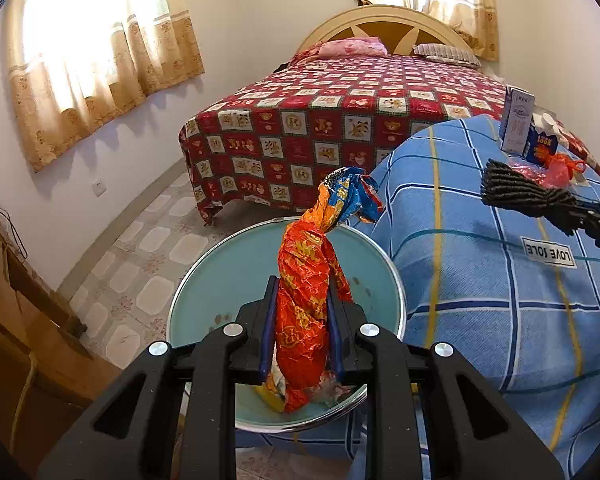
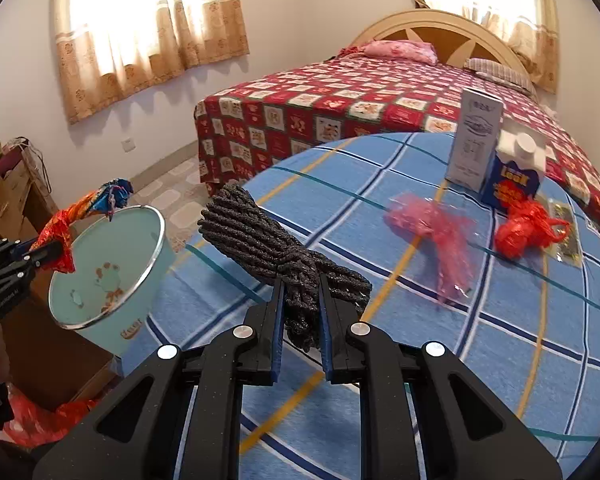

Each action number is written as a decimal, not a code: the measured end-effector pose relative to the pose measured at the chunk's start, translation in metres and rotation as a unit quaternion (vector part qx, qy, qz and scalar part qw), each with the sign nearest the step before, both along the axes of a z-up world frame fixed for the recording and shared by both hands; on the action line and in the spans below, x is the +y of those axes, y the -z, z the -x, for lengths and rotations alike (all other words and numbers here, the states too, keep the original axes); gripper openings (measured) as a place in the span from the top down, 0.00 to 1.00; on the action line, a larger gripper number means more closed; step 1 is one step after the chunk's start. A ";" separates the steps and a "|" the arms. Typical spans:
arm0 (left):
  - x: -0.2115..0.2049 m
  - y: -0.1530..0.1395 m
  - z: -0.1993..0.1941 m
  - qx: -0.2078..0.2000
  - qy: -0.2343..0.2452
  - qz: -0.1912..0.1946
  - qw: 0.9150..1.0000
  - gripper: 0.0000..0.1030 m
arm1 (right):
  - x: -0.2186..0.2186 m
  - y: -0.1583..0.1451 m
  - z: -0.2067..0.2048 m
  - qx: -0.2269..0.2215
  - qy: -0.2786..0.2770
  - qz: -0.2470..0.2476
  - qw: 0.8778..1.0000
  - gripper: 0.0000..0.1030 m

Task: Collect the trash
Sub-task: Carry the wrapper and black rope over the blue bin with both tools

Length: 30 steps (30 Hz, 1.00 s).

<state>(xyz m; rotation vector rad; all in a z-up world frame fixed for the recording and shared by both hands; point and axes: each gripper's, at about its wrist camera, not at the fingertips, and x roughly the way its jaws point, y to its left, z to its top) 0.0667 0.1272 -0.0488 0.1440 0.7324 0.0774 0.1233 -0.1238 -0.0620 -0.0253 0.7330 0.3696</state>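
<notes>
Pale blue bin (image 1: pixel 204 292) seemingly holds scraps; left gripper (image 1: pixel 302 320) clamps wrapper (image 1: pixel 304 280) above.

Wrapper (image 1: pixel 304 304) crinkled glossy foil; rope bundle (image 2: pixel 276 248) rough matt braid; bin (image 2: pixel 100 272) smooth plastic (shiny metal rim).

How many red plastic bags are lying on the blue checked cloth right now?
2. A pale, see-through red bag lies mid-cloth; a crumpled red bag sits right of it, by the blue carton. More red plastic shows on the floor, off the cloth.
</notes>
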 end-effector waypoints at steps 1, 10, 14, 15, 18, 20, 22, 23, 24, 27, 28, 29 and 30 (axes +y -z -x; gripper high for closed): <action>0.001 0.000 0.000 0.000 -0.001 -0.001 1.000 0.79 | 0.003 -0.001 0.000 -0.002 -0.002 0.002 1.000 0.85; 0.012 0.002 0.005 0.001 -0.014 -0.008 1.000 0.79 | 0.021 -0.003 0.001 -0.014 -0.016 0.007 1.000 0.85; 0.016 0.004 0.006 0.005 -0.021 -0.015 1.000 0.79 | 0.029 -0.002 -0.002 -0.017 -0.023 0.011 1.000 0.85; 0.018 0.004 0.006 0.006 -0.023 -0.016 1.000 0.79 | 0.030 -0.002 -0.002 -0.018 -0.024 0.012 0.999 0.85; 0.021 0.005 0.007 0.008 -0.027 -0.019 0.999 0.79 | 0.035 -0.002 -0.002 -0.020 -0.031 0.014 0.999 0.85; 0.023 0.005 0.008 0.009 -0.030 -0.021 0.999 0.79 | 0.039 -0.002 -0.003 -0.020 -0.034 0.015 0.999 0.85; 0.026 0.005 0.009 0.009 -0.031 -0.022 0.999 0.79 | 0.043 -0.001 -0.004 -0.021 -0.038 0.017 0.999 0.85; 0.027 0.005 0.010 0.010 -0.032 -0.023 0.999 0.79 | 0.045 -0.001 -0.004 -0.021 -0.040 0.017 0.999 0.85; 0.028 0.005 0.010 0.010 -0.033 -0.023 0.999 0.79 | 0.046 -0.002 -0.004 -0.022 -0.042 0.018 0.999 0.85; 0.030 0.006 0.012 0.012 -0.035 -0.026 0.999 0.79 | 0.051 -0.003 -0.004 -0.024 -0.049 0.019 0.998 0.85; 0.031 0.007 0.013 0.013 -0.036 -0.027 0.999 0.79 | 0.052 -0.003 -0.003 -0.024 -0.050 0.019 0.998 0.85; 0.033 0.007 0.013 0.014 -0.037 -0.028 0.999 0.79 | 0.052 -0.003 -0.004 -0.025 -0.051 0.019 0.998 0.85; 0.033 0.008 0.013 0.015 -0.038 -0.029 0.999 0.79 | 0.054 -0.003 -0.004 -0.025 -0.052 0.019 0.998 0.85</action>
